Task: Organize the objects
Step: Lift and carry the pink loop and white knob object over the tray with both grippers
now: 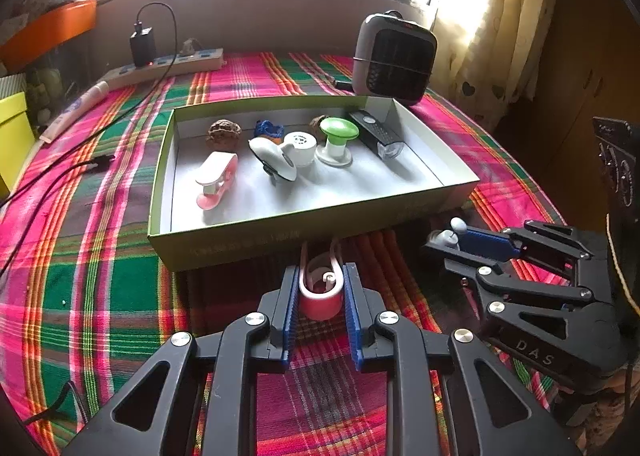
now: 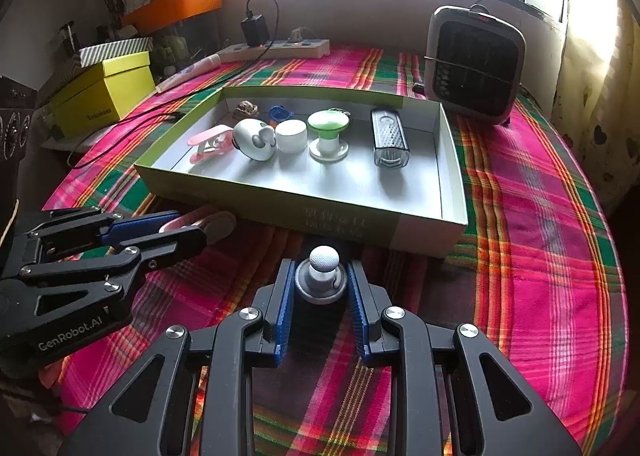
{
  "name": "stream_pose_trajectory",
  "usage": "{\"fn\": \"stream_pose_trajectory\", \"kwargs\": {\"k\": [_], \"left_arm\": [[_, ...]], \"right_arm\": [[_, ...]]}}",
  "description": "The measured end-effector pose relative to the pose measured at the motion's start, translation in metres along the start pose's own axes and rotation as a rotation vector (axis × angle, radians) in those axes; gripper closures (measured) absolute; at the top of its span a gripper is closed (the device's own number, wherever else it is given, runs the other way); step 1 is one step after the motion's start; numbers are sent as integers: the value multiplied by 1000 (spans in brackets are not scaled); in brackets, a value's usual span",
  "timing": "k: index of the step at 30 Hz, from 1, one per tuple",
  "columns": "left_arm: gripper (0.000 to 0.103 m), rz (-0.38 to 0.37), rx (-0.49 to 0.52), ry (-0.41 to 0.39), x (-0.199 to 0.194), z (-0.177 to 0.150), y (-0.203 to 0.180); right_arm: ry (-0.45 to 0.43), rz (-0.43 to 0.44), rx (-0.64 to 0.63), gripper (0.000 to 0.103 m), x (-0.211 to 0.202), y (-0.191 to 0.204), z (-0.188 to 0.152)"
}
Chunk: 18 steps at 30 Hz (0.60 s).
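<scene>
My left gripper is shut on a pink and white clip holder, just in front of the green cardboard box. My right gripper is shut on a grey and white knob-shaped suction holder, also in front of the box. Each gripper shows in the other view, the right one and the left one. Inside the box lie a second pink clip holder, a white gadget, a white cup, a green-topped holder, a black bike light, a walnut and a blue item.
A plaid cloth covers the table. A grey heater stands behind the box on the right. A power strip with a black charger and cables lies at the back left. A yellow box sits on the left.
</scene>
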<state>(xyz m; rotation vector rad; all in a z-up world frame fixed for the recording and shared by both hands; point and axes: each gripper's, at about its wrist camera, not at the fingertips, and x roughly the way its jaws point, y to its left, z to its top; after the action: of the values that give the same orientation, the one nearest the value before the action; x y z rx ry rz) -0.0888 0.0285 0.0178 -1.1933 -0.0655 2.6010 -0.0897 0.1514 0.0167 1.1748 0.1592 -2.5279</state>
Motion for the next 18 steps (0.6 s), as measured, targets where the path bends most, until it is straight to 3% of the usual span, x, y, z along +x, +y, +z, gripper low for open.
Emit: {"fn": "stream_pose_trajectory", "kwargs": {"k": [18], "left_arm": [[84, 5, 7, -28, -11, 1, -5]], "right_arm": [[-38, 14, 12, 76, -12, -2, 0]]}}
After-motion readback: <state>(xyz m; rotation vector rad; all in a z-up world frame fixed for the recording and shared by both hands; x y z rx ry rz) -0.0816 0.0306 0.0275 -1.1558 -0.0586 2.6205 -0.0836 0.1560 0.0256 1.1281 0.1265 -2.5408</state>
